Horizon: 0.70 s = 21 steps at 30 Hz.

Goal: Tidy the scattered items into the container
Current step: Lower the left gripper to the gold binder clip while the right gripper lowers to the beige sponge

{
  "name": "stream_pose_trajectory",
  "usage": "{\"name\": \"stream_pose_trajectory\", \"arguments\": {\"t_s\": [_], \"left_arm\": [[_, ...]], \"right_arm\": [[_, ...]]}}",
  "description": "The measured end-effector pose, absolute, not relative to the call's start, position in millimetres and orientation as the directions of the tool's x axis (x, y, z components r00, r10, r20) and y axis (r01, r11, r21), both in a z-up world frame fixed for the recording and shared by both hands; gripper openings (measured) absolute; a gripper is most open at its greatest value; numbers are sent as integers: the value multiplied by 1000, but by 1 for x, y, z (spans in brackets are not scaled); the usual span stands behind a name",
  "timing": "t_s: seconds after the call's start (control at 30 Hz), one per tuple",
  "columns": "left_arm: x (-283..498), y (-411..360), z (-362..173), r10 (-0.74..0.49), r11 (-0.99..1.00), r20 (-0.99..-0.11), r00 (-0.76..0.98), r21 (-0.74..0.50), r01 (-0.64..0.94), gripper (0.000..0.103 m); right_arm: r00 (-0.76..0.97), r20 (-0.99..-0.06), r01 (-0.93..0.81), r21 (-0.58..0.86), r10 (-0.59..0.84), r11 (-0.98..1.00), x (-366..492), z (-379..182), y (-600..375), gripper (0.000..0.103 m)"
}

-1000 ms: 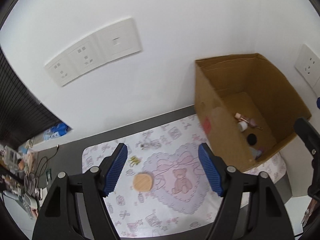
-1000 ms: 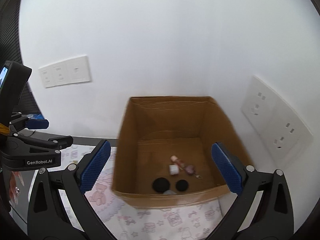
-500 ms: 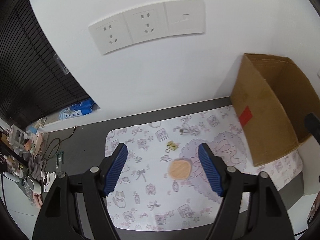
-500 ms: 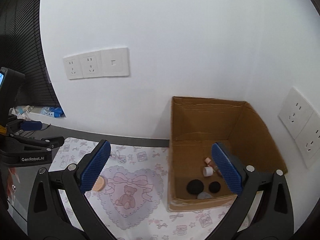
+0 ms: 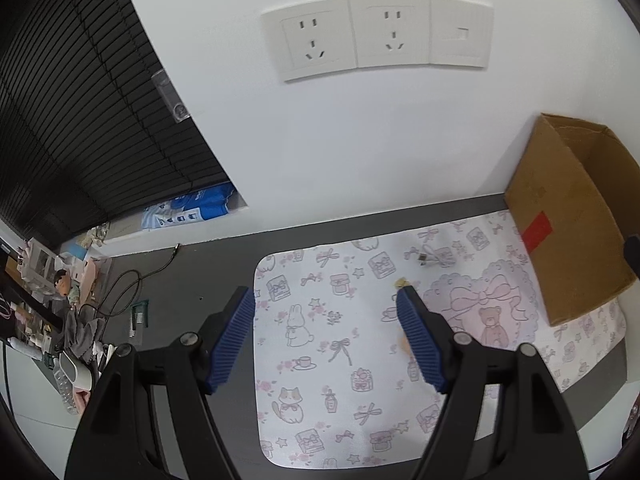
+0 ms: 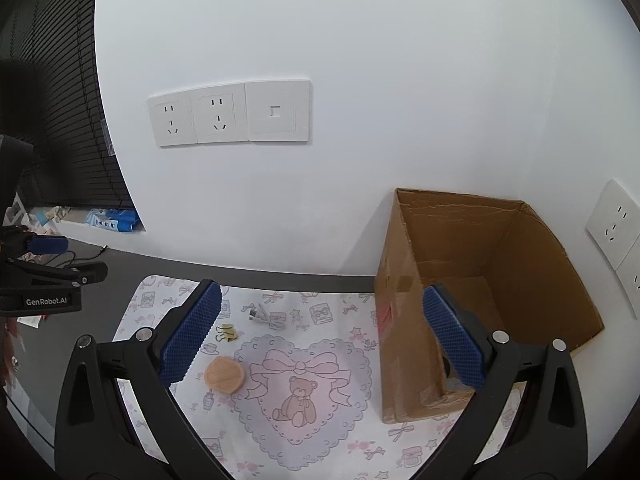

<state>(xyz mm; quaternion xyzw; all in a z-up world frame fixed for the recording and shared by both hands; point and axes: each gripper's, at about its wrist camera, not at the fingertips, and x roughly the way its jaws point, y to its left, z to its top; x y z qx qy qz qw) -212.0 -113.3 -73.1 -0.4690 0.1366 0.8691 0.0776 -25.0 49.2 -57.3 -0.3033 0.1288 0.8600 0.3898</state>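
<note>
Currently both tongs, left [image 5: 324, 338] and right [image 6: 320, 336], gape wide, empty. Wooden disc [image 6: 224, 374], clip [image 6: 226, 332] and cable [image 6: 266, 318] lie on mat beside box [image 6: 404, 360]. Risk: thin disc slips flat.

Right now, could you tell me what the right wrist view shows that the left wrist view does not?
Only the right wrist view shows the round wooden disc whole, the yellow binder clip clearly, the cardboard box interior and the left gripper from the side.

Only the left wrist view shows the desk clutter; its finger hides most of the disc.

Both show the patterned mat, white cable and wall sockets.
</note>
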Motion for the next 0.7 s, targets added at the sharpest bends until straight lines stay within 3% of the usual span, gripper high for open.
{"name": "stream_pose_trajectory", "arguments": {"t_s": [0.7], "left_arm": [[-239,-104,-138,3,-945,-871,-491,158,-285,72]], "right_arm": [[-496,-697,-705,-25,518,-709,-58,-106,54,102]]}}
